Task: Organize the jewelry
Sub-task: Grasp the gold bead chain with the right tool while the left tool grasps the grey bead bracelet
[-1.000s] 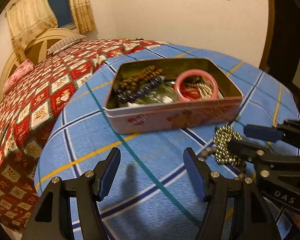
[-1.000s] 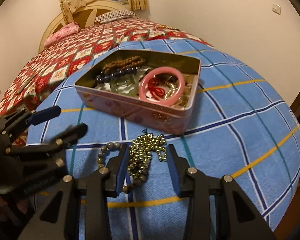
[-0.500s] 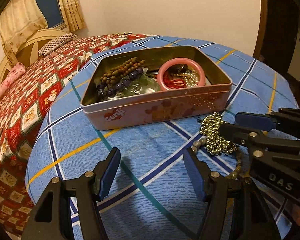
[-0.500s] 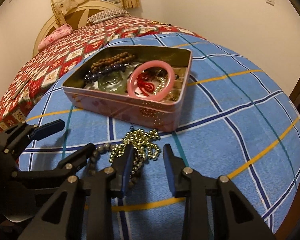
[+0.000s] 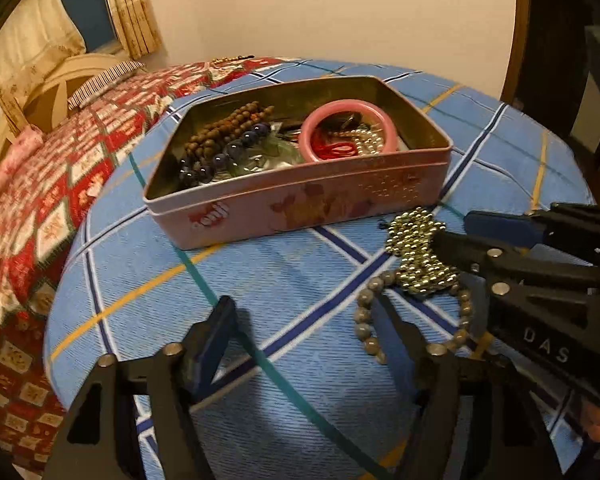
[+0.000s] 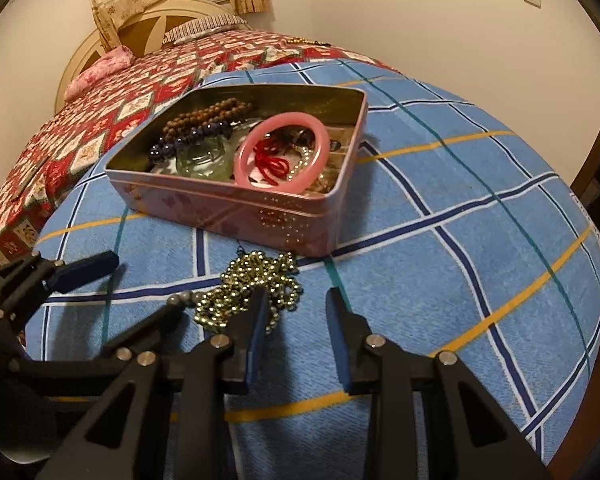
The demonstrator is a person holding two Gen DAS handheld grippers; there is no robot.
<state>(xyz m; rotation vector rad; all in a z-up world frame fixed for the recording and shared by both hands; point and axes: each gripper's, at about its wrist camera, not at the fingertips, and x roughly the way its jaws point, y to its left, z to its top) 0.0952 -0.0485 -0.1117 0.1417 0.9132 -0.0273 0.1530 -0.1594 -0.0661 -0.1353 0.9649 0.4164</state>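
A pink tin box (image 5: 300, 204) (image 6: 236, 212) stands on the blue checked tablecloth, holding a pink bangle (image 5: 346, 130) (image 6: 284, 156), brown beads (image 5: 224, 128), dark purple beads (image 6: 188, 138) and a red cord. A gold bead necklace (image 5: 418, 252) (image 6: 256, 288) and a grey bead bracelet (image 5: 366, 316) lie on the cloth in front of the tin. My left gripper (image 5: 304, 328) is open and empty, just left of the bracelet. My right gripper (image 6: 296, 324) is open, with its left finger over the gold necklace; it also shows in the left wrist view (image 5: 480, 236).
The round table's edge (image 6: 580, 320) curves close on the right and front. A bed with a red patterned quilt (image 5: 40, 200) (image 6: 100, 120) lies to the left and behind. A dark wooden door frame (image 5: 560, 60) stands at the right.
Both grippers have shifted closer to the loose jewelry. The right gripper's jaws have narrowed a little and its left finger now overlaps the gold necklace. The grey bracelet came into fuller view.
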